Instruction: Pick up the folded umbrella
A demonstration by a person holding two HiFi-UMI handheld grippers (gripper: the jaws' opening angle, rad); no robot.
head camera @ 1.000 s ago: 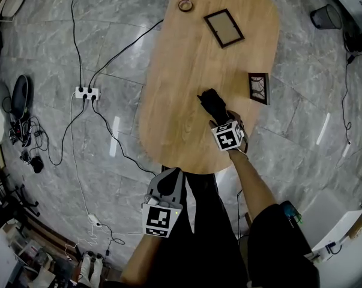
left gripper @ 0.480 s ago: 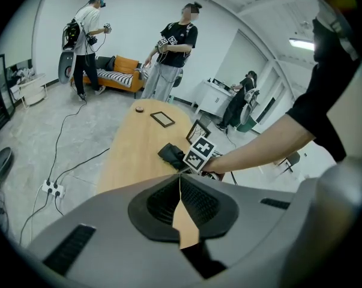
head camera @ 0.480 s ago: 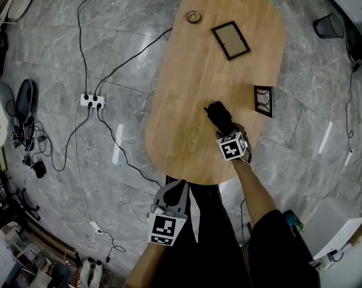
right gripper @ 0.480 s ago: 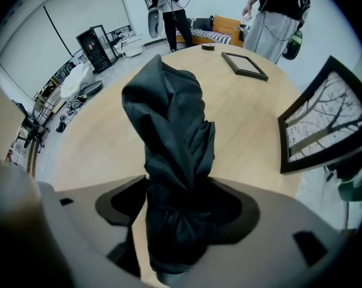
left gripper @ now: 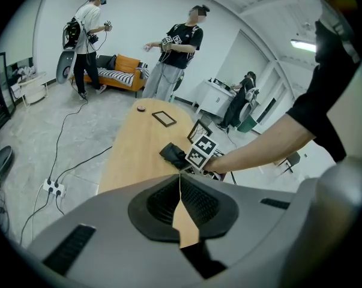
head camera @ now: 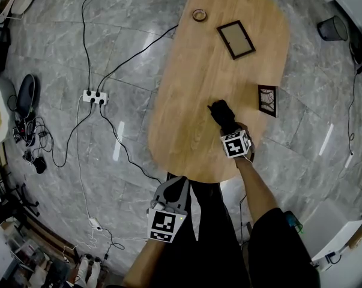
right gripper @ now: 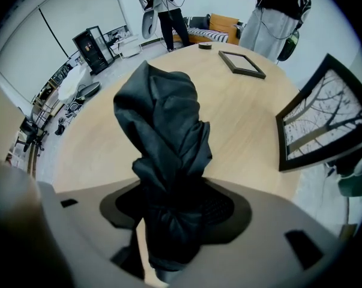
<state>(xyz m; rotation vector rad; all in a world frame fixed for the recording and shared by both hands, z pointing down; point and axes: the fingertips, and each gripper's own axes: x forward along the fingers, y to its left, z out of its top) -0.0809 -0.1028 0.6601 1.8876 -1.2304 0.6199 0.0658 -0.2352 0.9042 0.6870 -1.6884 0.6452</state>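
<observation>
The folded black umbrella (head camera: 218, 110) lies on the oval wooden table (head camera: 193, 71) near its front right edge. My right gripper (head camera: 227, 126) points steeply down over the umbrella's near end. In the right gripper view the bunched black fabric (right gripper: 162, 131) fills the space between the jaws of the right gripper (right gripper: 168, 206). These jaws are closing around it, and a thin strip of table still shows beside the left pad. My left gripper (head camera: 174, 183) hangs off the table by the person's legs. Its pads (left gripper: 196, 206) meet with nothing held, and the umbrella (left gripper: 170, 155) shows beyond them.
Two dark picture frames lie on the table, one at the far end (head camera: 235, 39) and one at the right edge (head camera: 267, 100). A small round ring (head camera: 199, 15) lies at the far end. A power strip (head camera: 92, 96) and cables cross the floor at left. Two people (left gripper: 174, 59) stand beyond the table.
The right gripper stays over the umbrella's near end and the left stays low by the legs. Only the head view has shifted slightly.
</observation>
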